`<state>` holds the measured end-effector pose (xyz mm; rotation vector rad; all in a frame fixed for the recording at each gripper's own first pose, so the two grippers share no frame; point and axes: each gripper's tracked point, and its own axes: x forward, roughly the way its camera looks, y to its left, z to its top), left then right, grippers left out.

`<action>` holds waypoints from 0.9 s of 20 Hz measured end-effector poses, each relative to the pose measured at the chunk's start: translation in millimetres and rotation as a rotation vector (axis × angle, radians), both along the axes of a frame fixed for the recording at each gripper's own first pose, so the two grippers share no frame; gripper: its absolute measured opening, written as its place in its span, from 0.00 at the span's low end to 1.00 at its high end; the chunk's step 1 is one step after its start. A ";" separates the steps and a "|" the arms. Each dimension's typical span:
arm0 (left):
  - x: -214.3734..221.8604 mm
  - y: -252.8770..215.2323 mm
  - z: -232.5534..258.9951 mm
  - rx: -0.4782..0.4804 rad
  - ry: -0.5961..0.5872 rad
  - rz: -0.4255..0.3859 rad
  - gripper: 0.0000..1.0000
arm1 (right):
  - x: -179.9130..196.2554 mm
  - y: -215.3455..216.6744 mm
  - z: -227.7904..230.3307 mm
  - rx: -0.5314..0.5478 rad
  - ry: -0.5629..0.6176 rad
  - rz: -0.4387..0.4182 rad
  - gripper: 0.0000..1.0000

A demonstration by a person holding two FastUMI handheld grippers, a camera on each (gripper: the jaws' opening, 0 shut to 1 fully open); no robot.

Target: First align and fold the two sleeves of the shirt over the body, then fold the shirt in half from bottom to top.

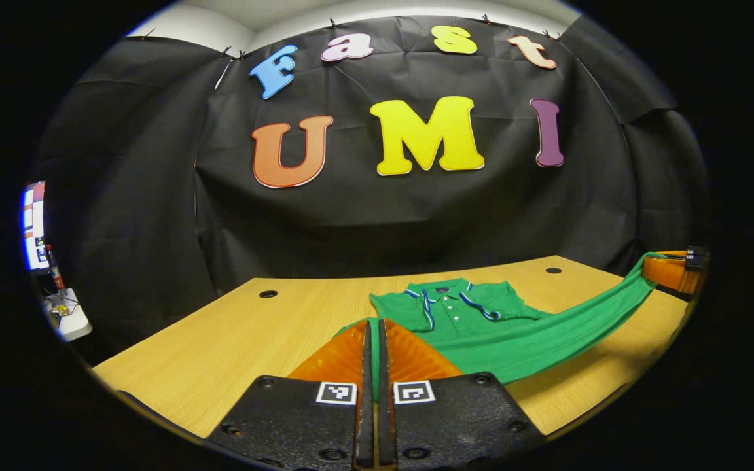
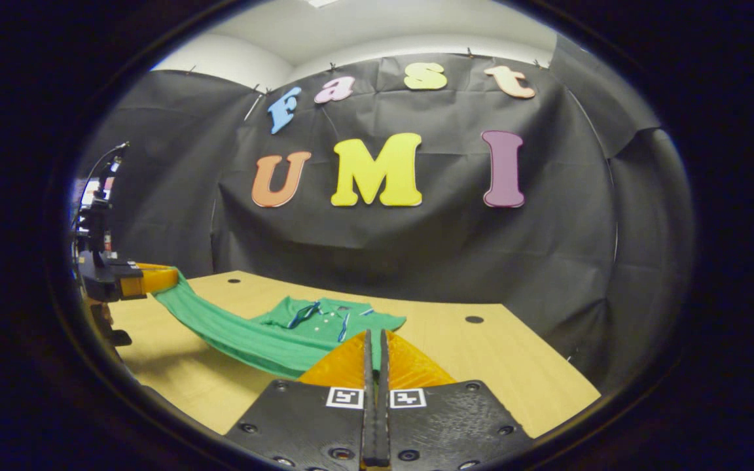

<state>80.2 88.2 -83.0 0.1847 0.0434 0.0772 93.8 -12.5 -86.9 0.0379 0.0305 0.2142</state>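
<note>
Nearest the lens in the left gripper view, the left gripper [image 1: 375, 327] has its 2 fingers pressed together on green fabric of the shirt [image 1: 482, 327]. In the right gripper view, the right gripper [image 2: 375, 340] is likewise clamped on the shirt's edge. The hem stretches lifted between both grippers; the collar end lies on the wooden table [image 1: 220, 340], pointing toward the booth's wall.

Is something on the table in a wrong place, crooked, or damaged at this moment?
Nothing looks damaged or spilled. The green shirt is not flat: its bottom hem hangs lifted and stretched between the left hand-held gripper and the right hand-held gripper, while the collar end lies on the table. This fits the bottom-to-top fold.
</note>
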 end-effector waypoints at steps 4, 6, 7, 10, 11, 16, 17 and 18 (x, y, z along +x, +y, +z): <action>43.2 8.5 32.8 -0.029 -0.045 0.009 0.08 | 41.9 9.6 37.9 -0.044 -0.082 -0.006 0.02; 60.6 10.2 44.4 -0.034 -0.065 0.011 0.08 | 63.7 13.8 51.2 -0.057 -0.108 -0.016 0.00; 71.4 10.4 51.8 -0.034 -0.078 0.012 0.08 | 75.3 16.1 57.5 -0.062 -0.119 -0.023 0.00; 100.4 11.6 74.5 -0.050 -0.139 0.011 0.08 | 112.7 21.2 70.5 -0.058 -0.141 -0.049 0.00; 110.8 11.9 78.7 -0.053 -0.151 0.012 0.07 | 125.1 22.2 74.0 -0.060 -0.151 -0.061 0.00; 162.1 20.6 81.2 -0.054 -0.159 0.022 0.08 | 182.9 28.9 74.2 -0.049 -0.139 -0.103 0.00; 173.2 25.0 79.0 -0.050 -0.159 0.033 0.08 | 195.5 30.5 72.9 -0.042 -0.134 -0.110 0.00; 185.6 29.3 78.9 -0.058 -0.173 0.041 0.08 | 208.2 32.5 71.6 -0.041 -0.134 -0.117 0.00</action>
